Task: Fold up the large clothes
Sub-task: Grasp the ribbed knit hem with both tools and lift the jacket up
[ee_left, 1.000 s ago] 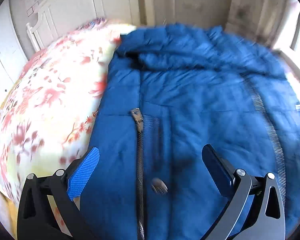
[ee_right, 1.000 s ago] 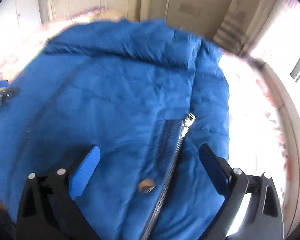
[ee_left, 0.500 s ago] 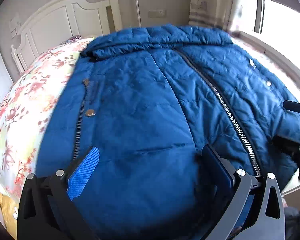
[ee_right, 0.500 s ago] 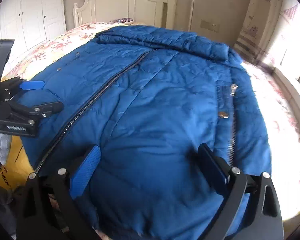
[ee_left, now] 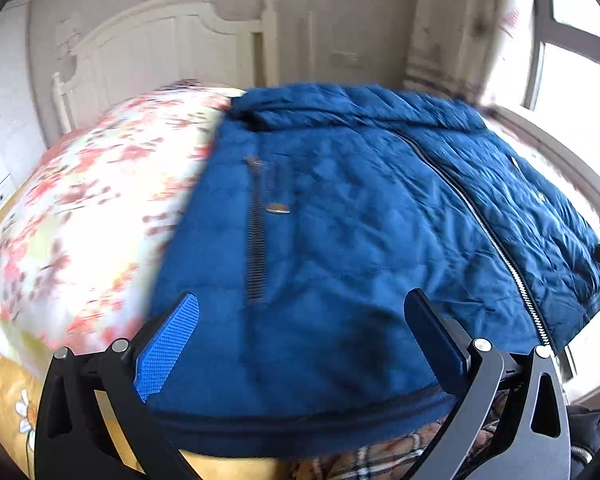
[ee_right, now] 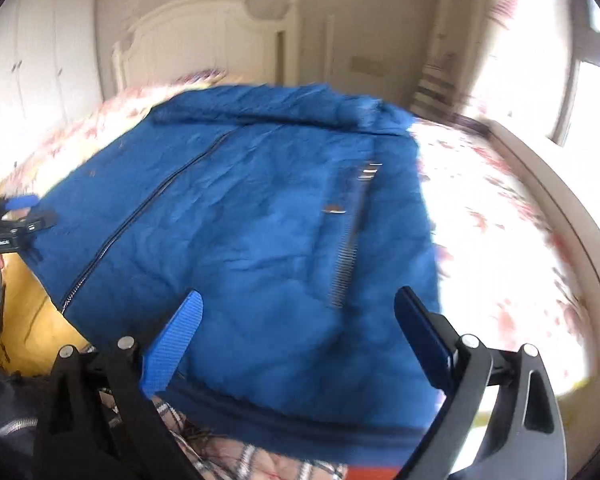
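Both grippers, left gripper [ee_left: 300, 336] & right gripper [ee_right: 298, 334], open over blue jacket [ee_left: 360, 220].

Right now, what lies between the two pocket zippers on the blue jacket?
The closed centre zipper and quilted fabric of the blue jacket lie between the left pocket zipper and right pocket zipper; the right wrist view shows all three.

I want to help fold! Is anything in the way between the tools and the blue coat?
Nothing visible. The blue coat lies flat on the floral bedspread, and both open tools, left tool and right tool, hang right over its hem.
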The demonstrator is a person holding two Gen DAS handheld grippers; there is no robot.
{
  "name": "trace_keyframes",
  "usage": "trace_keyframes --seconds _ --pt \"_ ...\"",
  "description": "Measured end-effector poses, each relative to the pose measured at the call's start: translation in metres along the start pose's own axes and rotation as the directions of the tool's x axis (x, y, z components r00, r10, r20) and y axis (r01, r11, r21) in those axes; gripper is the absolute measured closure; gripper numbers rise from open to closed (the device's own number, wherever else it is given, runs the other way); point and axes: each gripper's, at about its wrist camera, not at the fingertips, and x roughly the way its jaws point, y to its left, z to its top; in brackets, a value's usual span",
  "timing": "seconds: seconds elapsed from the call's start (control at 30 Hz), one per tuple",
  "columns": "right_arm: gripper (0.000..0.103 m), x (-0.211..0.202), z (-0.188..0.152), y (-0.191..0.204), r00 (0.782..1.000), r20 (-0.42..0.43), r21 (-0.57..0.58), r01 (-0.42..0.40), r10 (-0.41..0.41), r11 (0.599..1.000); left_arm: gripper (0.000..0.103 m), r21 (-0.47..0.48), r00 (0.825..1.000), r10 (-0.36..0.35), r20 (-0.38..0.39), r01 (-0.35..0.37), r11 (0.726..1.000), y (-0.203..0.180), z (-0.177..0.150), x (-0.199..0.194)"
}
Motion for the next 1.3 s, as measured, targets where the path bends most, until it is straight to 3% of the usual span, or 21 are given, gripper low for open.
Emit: trace_keyframes --seconds 0.07,0.17,0.3,0.43,0.53,0.6,0.73,0.8,0.9,1.03,1.17,1.3 --pt "0.009 -0.011 -0.011 -0.026 1.0 0.004 0.077 -0.006 0.005 0.997 0.004 -0.067 1.0 -0.005 0.004 0.005 0.998 0.026 -0.006 -0.008" --pt "0.016 -0.027 -0.045 -0.069 0.994 0.018 0.25 -0.108 0.107 0.962 0.004 -0.16 0.998 -0.056 -0.005 0.054 0.986 0.056 -0.021 -0.017" --pt "0.019 -0.025 -0.084 -0.09 0.981 0.014 0.335 -0.186 0.192 0.924 0.004 -0.216 0.993 -0.121 -0.014 0.116 0.969 0.078 -0.041 -0.015" --pt "0.03 -0.01 -0.101 -0.097 0.949 0.082 0.429 -0.309 0.305 0.849 0.004 -0.268 0.975 -0.222 -0.007 0.212 0.94 0.078 -0.051 -0.005" --pt "0.046 -0.008 -0.096 -0.09 0.93 0.114 0.419 -0.364 0.35 0.832 0.006 -0.299 0.963 -0.27 0.002 0.258 0.919 0.074 -0.053 -0.001" --pt "0.045 -0.01 -0.088 -0.081 0.941 0.1 0.386 -0.335 0.322 0.86 0.01 -0.305 0.952 -0.305 0.027 0.299 0.904 0.072 -0.054 -0.004" --pt "0.049 -0.018 -0.083 -0.074 0.949 0.113 0.359 -0.316 0.295 0.878 0.034 -0.331 0.961 -0.272 0.05 0.272 0.904 0.074 -0.055 -0.011" --pt "0.049 -0.027 -0.078 -0.069 0.95 0.126 0.327 -0.312 0.287 0.892 0.041 -0.341 0.958 -0.276 0.074 0.284 0.896 0.079 -0.057 -0.017" --pt "0.049 -0.032 -0.071 -0.068 0.94 0.167 0.308 -0.338 0.299 0.889 0.043 -0.344 0.946 -0.299 0.126 0.324 0.881 0.084 -0.057 -0.027" --pt "0.049 -0.019 -0.065 -0.071 0.935 0.171 0.331 -0.351 0.31 0.876 0.042 -0.339 0.943 -0.309 0.121 0.332 0.88 0.085 -0.05 -0.021" --pt "0.048 -0.003 -0.065 -0.074 0.925 0.187 0.389 -0.38 0.332 0.839 0.042 -0.391 0.923 -0.356 0.149 0.385 0.836 0.092 -0.045 -0.008" --pt "0.048 0.005 -0.058 -0.073 0.913 0.192 0.416 -0.408 0.36 0.813 0.042 -0.391 0.906 -0.39 0.163 0.422 0.818 0.088 -0.038 -0.004"
